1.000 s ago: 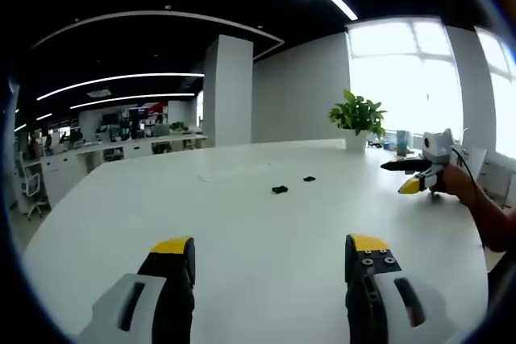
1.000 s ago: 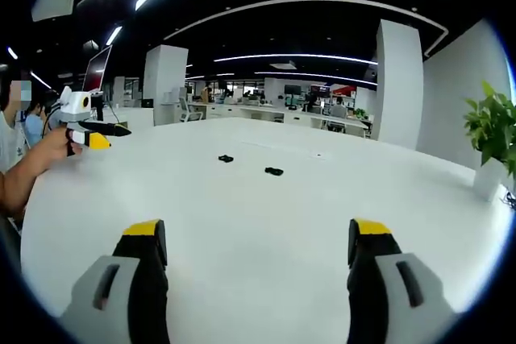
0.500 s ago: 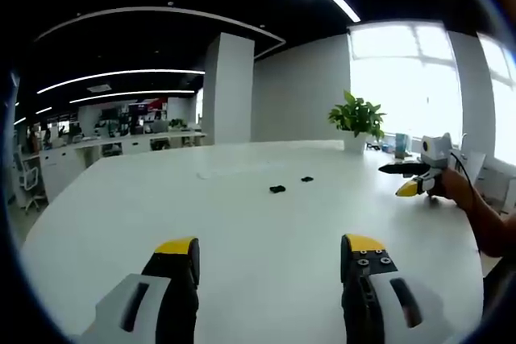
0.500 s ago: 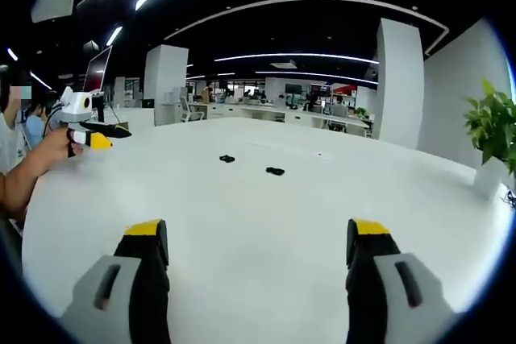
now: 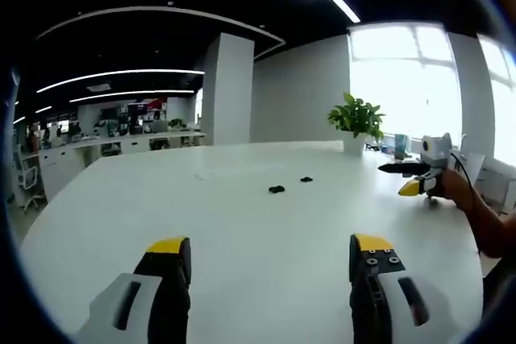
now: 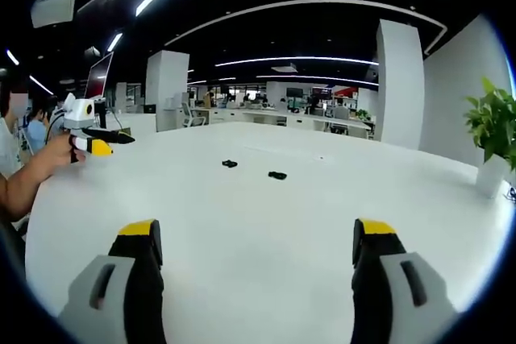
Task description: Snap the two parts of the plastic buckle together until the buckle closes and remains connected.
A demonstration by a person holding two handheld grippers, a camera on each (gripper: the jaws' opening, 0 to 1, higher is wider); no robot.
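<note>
The two buckle parts lie apart from each other far out on the white counter [image 5: 242, 223], both small and black. In the left gripper view one part [image 5: 276, 189] sits nearer and the other [image 5: 306, 179] just beyond it to the right. In the right gripper view they show as a left part [image 6: 230, 164] and a right part [image 6: 277, 176], with bare counter [image 6: 258, 247] between them. They are too small to tell which half is which, and no writing can be read on them or anywhere else.

Compared with half a second ago, the parts lie where they were. The left claw's [image 5: 266, 251] jaws show slightly lower and a touch wider in its view; the right claw's [image 6: 256, 235] view has shifted a little, so the parts sit slightly lower in it.

Both claws stand wide apart, gripping nothing, hovering level above the near counter and well short of the parts. Each claw also shows in the other's view, held out in a hand with a forearm behind: the right claw [image 5: 411, 176] near the plant [image 5: 357, 117], the left claw [image 6: 101, 141] at the far left edge of the counter.
</note>
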